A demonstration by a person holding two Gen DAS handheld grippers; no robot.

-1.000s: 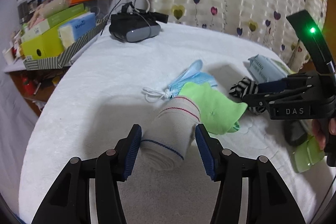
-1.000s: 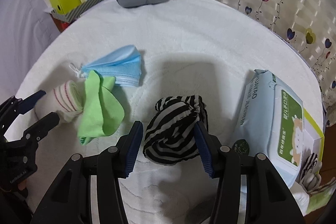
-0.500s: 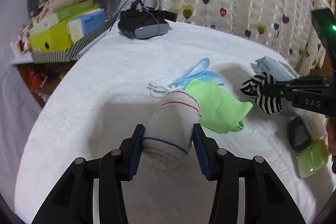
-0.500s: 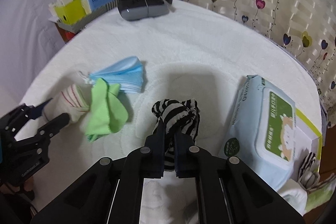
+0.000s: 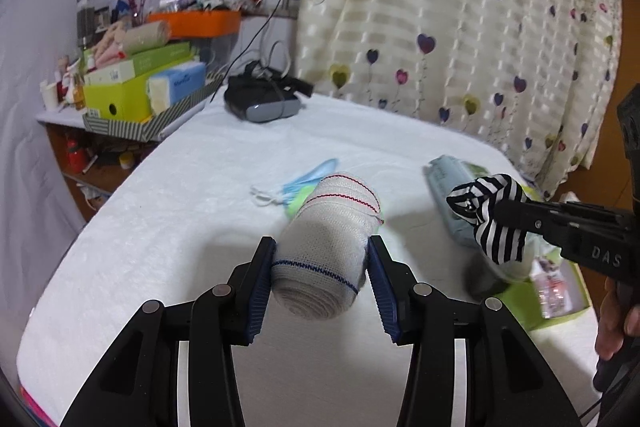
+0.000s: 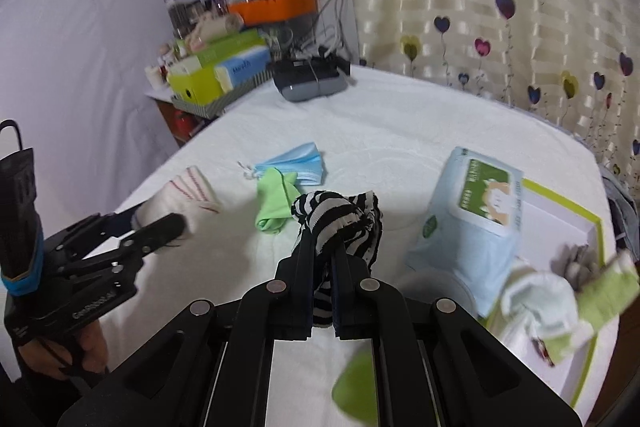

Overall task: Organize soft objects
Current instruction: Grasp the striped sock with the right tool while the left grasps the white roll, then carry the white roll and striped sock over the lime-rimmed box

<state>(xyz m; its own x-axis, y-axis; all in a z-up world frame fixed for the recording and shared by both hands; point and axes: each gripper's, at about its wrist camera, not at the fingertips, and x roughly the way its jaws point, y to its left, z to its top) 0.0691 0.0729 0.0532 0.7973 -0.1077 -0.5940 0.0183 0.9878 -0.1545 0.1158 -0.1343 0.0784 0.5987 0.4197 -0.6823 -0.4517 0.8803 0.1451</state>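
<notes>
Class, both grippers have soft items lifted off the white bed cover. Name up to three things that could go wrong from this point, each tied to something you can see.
1. The left gripper pinches the bandage roll only near one end; it might tilt or slip out.
2. The striped cloth hangs loosely from the right gripper and could snag the wipes pack.
3. The two grippers are close and might collide.

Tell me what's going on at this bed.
A person is sorting soft items with two handheld tongs. The left tongs grip a rolled white elastic bandage, raised off the white bedspread. The right tongs pinch a black-and-white striped fabric piece. A light green cloth and blue face masks lie on the bedspread.
</notes>
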